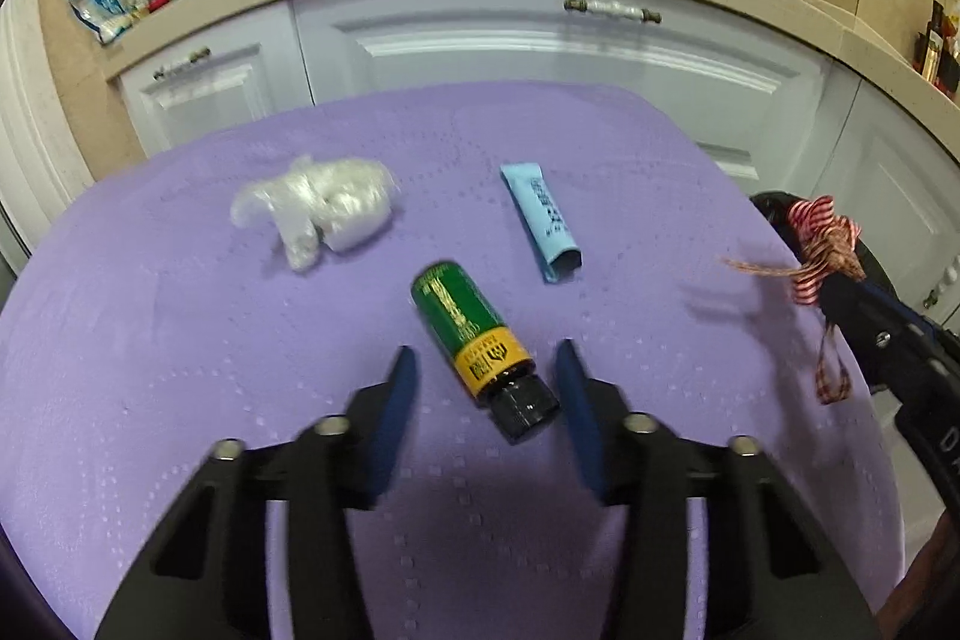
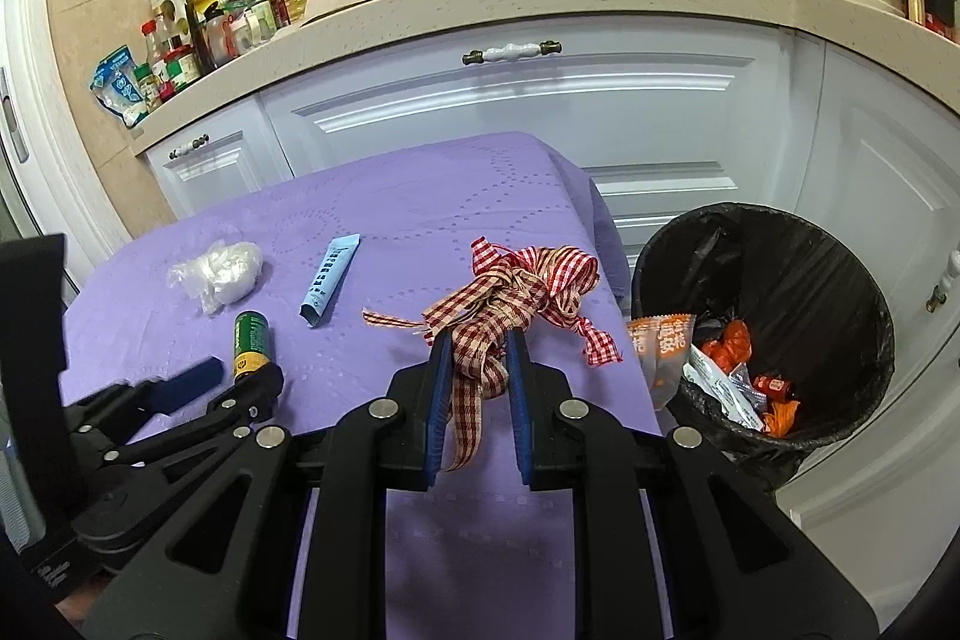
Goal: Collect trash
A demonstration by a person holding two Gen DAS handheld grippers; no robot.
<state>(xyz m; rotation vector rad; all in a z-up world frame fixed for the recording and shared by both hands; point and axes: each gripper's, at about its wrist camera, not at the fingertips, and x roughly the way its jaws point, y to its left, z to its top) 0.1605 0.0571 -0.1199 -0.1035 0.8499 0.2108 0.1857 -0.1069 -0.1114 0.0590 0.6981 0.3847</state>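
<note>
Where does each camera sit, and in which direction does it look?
Left wrist: on the left gripper, looking along its open fingers at the green bottle; the right gripper shows at the right edge.
Right wrist: on the right gripper, shut on the checked ribbon, facing the black bin; the left gripper shows at lower left.
Shared: purple cloth, blue tube, plastic wad.

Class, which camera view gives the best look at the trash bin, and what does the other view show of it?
The right wrist view: the black-lined trash bin shows whole beside the table, its rim and the wrappers inside visible. The left wrist view shows only a dark sliver at the table's right edge, behind the checked ribbon.
</note>
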